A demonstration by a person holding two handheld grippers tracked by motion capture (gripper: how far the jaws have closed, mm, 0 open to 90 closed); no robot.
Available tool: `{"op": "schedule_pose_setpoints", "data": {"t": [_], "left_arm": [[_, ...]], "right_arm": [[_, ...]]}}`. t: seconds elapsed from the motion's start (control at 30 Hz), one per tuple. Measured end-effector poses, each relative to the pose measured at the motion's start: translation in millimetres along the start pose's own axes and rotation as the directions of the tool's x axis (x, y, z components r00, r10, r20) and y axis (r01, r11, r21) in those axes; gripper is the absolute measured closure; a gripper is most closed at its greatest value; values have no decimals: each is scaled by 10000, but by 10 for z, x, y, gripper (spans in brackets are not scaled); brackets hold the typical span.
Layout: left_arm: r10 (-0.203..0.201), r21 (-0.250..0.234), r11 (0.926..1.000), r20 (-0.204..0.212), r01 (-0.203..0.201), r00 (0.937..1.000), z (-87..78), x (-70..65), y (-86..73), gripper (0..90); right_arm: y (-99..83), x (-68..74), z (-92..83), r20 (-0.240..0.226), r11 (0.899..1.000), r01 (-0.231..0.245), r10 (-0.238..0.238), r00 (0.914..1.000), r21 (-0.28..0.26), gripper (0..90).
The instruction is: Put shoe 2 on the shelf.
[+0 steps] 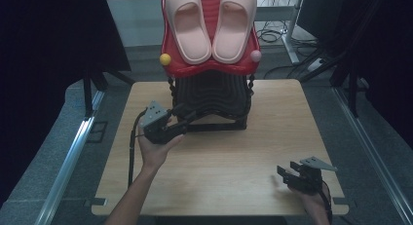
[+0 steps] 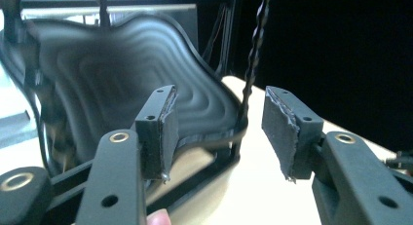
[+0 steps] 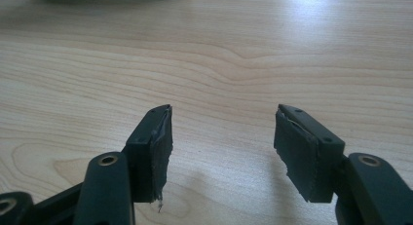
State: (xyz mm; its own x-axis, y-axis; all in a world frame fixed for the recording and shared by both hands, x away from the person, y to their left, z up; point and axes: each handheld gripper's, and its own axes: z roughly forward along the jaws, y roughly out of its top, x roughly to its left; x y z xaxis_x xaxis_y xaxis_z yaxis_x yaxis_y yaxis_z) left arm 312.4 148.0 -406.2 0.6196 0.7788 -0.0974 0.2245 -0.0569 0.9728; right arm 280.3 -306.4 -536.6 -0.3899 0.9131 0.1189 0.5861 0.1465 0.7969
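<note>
Surface: pale wooden table [image 1: 219,157], dark curtains around it.
Right gripper [image 1: 291,175]: near me, jaws spread over bare wood, nothing between them.
Left gripper [image 1: 181,119]: jaws spread and empty, the black ribbed stand [image 2: 122,84] just ahead.
Beyond it: red tray [image 1: 209,66] topping the stand, carrying two pink slippers [image 1: 210,23].
Step, I judge: approach; next I'd align my left jaws on the stand's edge before closing.

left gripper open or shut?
Open. The left gripper shows a wide gap between its pads, nothing held, facing the black rack tier.
</note>
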Motion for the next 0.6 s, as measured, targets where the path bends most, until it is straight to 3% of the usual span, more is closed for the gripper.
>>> {"op": "schedule_pose_setpoints", "data": {"t": [0.17,0.43,0.6], "left_arm": [[-469,311,9984,124,465,9988,-89,75,-289,467],[-698,1061,9920,129,680,9975,-197,85,-731,450],[-1036,1337,9857,19,1025,9946,-281,116,-979,441]], "right_arm": [[-5,4,13,7,10000,35,-35,10000,71,389],[-11,4,22,62,10000,29,-30,10000,65,388],[-8,6,17,98,10000,-22,22,9999,30,388]]}}
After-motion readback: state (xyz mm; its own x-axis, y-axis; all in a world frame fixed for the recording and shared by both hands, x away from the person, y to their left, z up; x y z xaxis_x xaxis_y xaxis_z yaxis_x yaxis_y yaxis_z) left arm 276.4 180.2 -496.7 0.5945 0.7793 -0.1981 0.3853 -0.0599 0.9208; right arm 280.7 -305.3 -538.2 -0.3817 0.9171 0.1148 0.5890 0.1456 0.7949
